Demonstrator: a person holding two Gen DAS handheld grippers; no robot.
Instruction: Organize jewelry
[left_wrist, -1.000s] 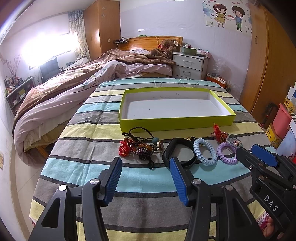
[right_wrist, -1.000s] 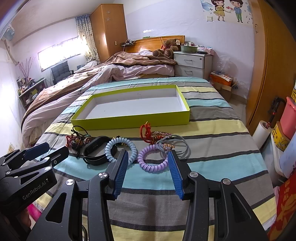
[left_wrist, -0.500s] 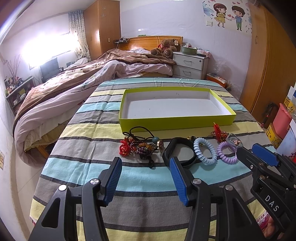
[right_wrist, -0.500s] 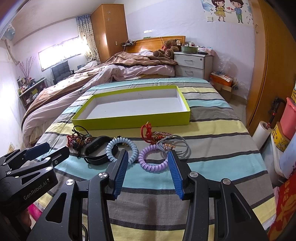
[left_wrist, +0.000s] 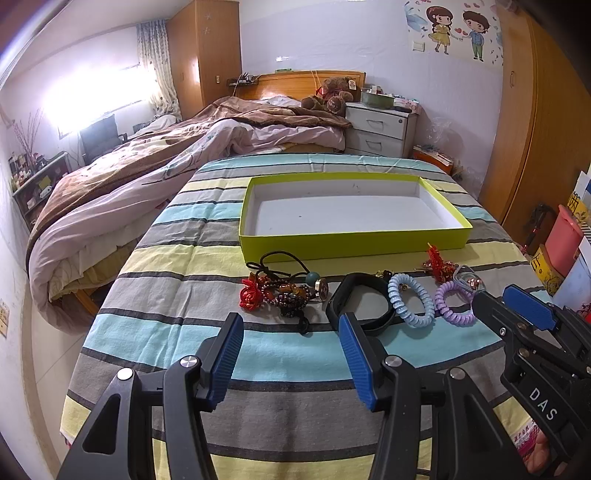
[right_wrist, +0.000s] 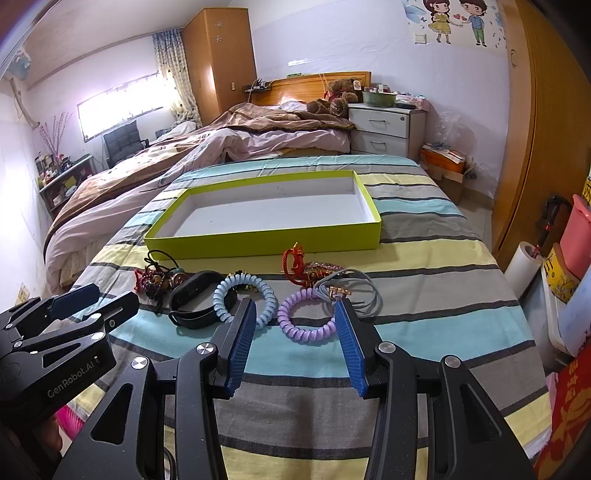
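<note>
Both tongs wide open, empty. Right tongs (right_wrist: 293, 343) just short of purple coil band (right_wrist: 308, 315): light, springy, pinch one side. Left tongs (left_wrist: 291, 354) behind bead bracelets (left_wrist: 284, 291). Tray (right_wrist: 258, 240) beyond, empty.

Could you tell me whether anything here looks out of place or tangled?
The beaded bracelets at the row's left end lie knotted in a heap with a black cord, and the green tray holds no jewelry yet.

jewelry row (right_wrist: 258, 295): on striped cloth | green tray (right_wrist: 266, 240): empty, behind
</note>
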